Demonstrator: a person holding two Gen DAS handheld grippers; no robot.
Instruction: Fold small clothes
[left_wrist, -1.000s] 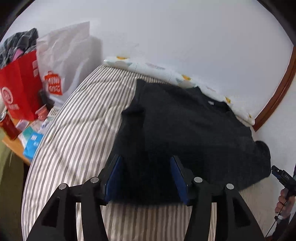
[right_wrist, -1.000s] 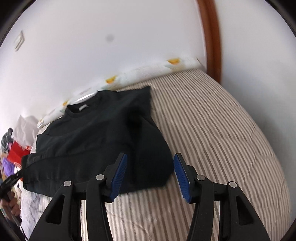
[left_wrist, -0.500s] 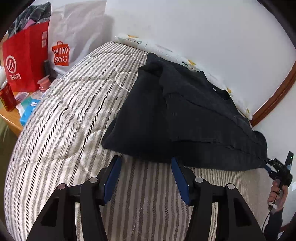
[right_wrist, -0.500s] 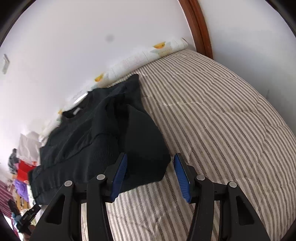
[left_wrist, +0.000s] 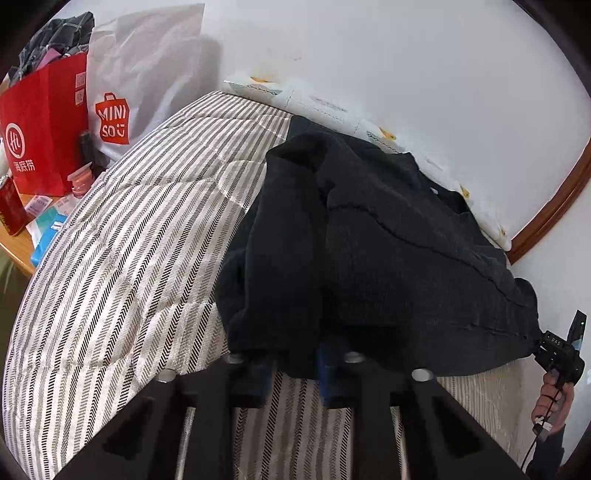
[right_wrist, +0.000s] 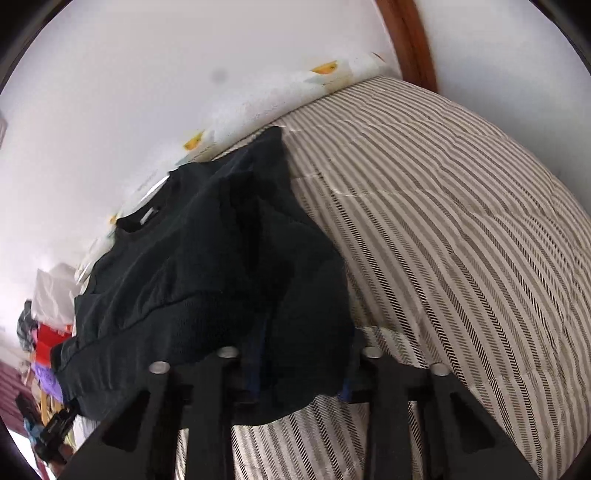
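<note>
A black sweater (left_wrist: 388, 251) lies on a bed covered with a grey and white striped quilt (left_wrist: 122, 266). Its collar is toward the wall and its lower hem is toward the cameras.

The left claw (left_wrist: 291, 369) is closed on the hem at one corner of the sweater. Its blue pads (left_wrist: 323, 369) are drawn close together with dark cloth between them, and the fabric drapes over the fingertips. From there the hem stretches across to the right claw (left_wrist: 554, 350), seen at the far edge of the left view with a hand (left_wrist: 550, 402) below it.

In the right wrist view, the right claw (right_wrist: 299, 373) is likewise clamped on the sweater's (right_wrist: 207, 266) hem. Cloth bunches between its narrowed pads and hangs over them. The sleeve nearest this claw is folded in over the body. The striped quilt (right_wrist: 443, 221) spreads out to the side.

Along the wall runs a white pillow with yellow marks (left_wrist: 325, 107). Beside the bed stand a red paper bag (left_wrist: 40, 125) and a white shopping bag (left_wrist: 140, 81). Boxes and small items sit on a wooden counter (left_wrist: 18, 243) below them.
</note>
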